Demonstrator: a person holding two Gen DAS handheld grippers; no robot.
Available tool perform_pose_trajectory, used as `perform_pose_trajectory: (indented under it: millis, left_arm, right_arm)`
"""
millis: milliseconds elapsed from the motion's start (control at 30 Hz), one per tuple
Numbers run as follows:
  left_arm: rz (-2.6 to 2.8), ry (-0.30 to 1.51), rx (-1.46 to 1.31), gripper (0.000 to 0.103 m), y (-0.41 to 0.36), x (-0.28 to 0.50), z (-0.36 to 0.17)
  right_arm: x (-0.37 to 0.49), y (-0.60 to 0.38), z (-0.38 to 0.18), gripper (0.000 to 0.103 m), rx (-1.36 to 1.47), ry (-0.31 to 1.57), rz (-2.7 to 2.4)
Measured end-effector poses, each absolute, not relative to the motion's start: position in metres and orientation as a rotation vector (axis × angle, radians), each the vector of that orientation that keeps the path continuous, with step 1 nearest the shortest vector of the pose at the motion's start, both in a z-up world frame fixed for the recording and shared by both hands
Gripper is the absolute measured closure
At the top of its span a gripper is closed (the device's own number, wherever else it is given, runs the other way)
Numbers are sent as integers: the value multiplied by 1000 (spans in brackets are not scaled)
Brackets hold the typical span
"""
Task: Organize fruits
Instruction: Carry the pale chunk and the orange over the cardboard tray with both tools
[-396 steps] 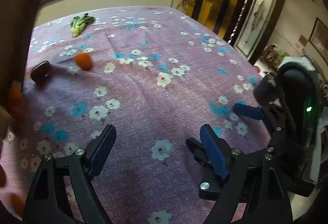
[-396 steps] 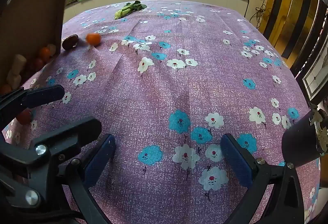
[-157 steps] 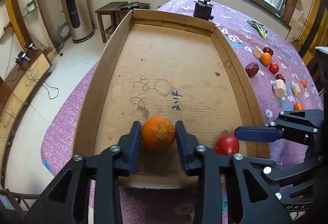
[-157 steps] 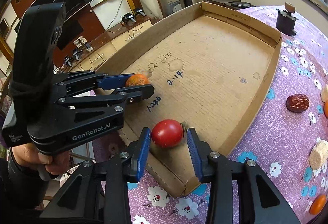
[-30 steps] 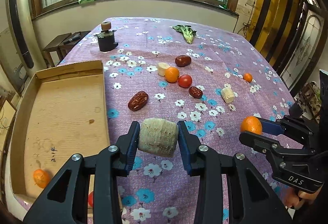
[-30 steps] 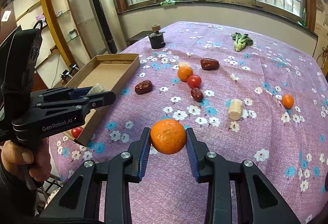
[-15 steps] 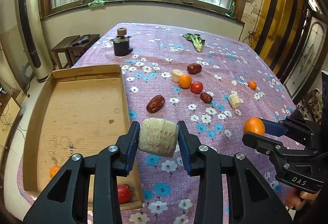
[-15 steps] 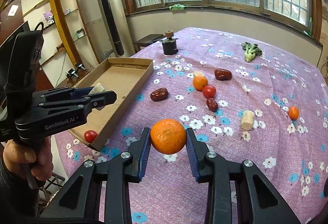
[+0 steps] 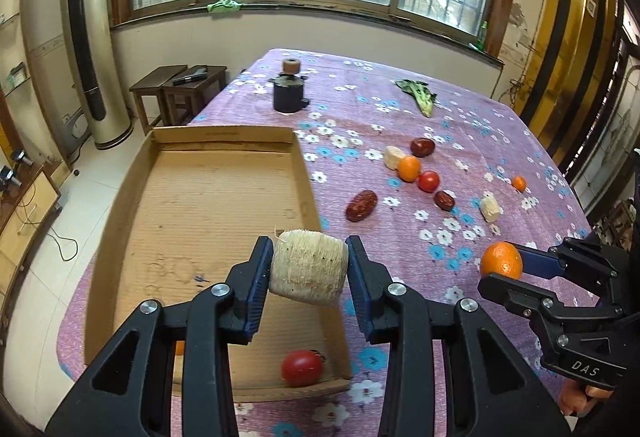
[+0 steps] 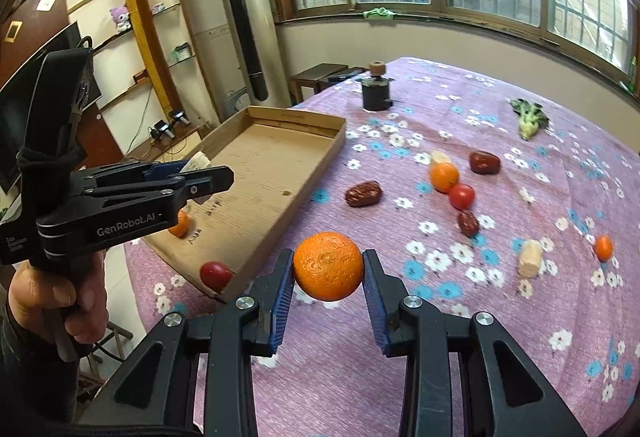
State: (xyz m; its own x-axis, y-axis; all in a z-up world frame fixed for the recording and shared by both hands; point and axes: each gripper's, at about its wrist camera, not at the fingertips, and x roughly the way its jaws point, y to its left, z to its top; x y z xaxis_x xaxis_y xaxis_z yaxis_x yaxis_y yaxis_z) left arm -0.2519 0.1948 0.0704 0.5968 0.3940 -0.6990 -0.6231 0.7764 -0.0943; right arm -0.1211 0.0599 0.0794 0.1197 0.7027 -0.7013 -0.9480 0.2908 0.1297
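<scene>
My left gripper (image 9: 308, 273) is shut on a pale corn cob piece (image 9: 307, 267), held in the air over the near right part of the cardboard box (image 9: 132, 197). The box holds a red tomato (image 9: 301, 368) and a small orange (image 10: 179, 224) near its front wall. My right gripper (image 10: 327, 269) is shut on an orange (image 10: 328, 266), raised above the purple flowered tablecloth just right of the box. In the left wrist view that orange (image 9: 501, 260) and the right gripper (image 9: 516, 265) show at the right. The left gripper (image 10: 200, 173) appears at the left of the right wrist view.
On the cloth lie red dates (image 9: 361, 205), an orange (image 9: 409, 168), a tomato (image 9: 429, 181), corn pieces (image 9: 490, 208), a small orange (image 9: 519, 183) and a leafy green (image 9: 418, 95). A dark pot (image 9: 288, 93) stands at the far side. A hand (image 10: 60, 297) holds the left gripper.
Both grippers have drifted toward the box with their loads still held; the box now fills more of both views and lies under the corn piece.
</scene>
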Motion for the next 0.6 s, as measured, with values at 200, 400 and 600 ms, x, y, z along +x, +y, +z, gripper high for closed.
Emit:
perform_pose_trajectory:
  millis: [200,400,600]
  left_arm:
    - [637,707,-349,68,206,-263,72]
    - [671,697,-365,68,220,-277,72]
    - [695,692,-374,68,230,-285,71]
  right_arm:
    - [-136,80,87,69,-413,731,1297]
    - [-150,100,89,69,-430,717,1340]
    - [-160,115,87,69,-445,713,1369]
